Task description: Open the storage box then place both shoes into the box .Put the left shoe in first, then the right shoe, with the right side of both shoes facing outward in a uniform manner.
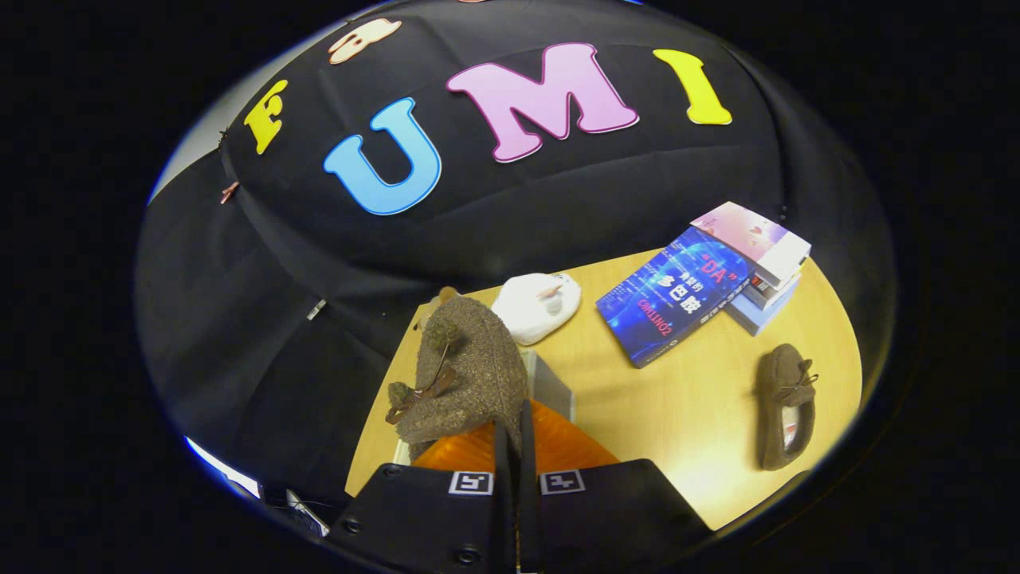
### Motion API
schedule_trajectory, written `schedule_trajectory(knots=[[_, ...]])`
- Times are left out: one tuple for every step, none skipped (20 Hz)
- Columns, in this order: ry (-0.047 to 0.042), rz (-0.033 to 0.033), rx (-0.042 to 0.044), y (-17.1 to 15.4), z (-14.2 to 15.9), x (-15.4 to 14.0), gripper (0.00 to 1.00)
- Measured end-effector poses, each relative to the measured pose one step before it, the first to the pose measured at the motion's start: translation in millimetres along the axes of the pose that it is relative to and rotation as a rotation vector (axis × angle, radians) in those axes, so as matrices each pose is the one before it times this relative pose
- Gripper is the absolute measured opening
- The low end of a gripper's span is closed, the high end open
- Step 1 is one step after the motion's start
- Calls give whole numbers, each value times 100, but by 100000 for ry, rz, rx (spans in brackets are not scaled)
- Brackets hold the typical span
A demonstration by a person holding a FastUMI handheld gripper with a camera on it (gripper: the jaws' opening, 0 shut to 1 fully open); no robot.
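Observation:
My gripper (514,434) is shut on the heel edge of a brown fuzzy shoe (466,371) with a bow and pompoms. The shoe is lifted, toe pointing away from me. It hangs over the storage box, whose orange panel (562,446) and pale wall (550,387) lie just under the fingers. The second brown shoe (785,406) lies on the wooden table (685,414) far to the right of the fingers, its opening turned up. I cannot tell which shoe is left and which is right.
A white plush slipper-like thing (535,307) rests beyond the held shoe. A blue book (677,307) leans against a short stack of books (765,267) at the table's far right. The table's left edge (370,446) runs close beside the box.

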State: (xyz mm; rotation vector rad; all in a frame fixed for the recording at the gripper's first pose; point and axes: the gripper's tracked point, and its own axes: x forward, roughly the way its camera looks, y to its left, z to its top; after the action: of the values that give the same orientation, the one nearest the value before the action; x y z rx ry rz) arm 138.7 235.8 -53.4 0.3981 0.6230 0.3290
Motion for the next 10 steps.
schedule_trajectory(knots=[[1507, -102, 456, 809, -556, 792, 7], [1565, -471, 1009, 547, -805, 808, 7], [1935, -559, 1266, 576, -770, 851, 7], [2195, -453, 1870, 559, -975, 966, 7], [1992, -171, 1540, 510, -763, 876, 7], [1986, -425, 1273, 509, -799, 932, 7], [1442, -681, 311, 332, -753, 923, 7], [851, -1134, -483, 270, -646, 1010, 7], [826, -1817, -702, 39, -541, 1042, 7], [962, -2501, 9, -171, -538, 948, 7]])
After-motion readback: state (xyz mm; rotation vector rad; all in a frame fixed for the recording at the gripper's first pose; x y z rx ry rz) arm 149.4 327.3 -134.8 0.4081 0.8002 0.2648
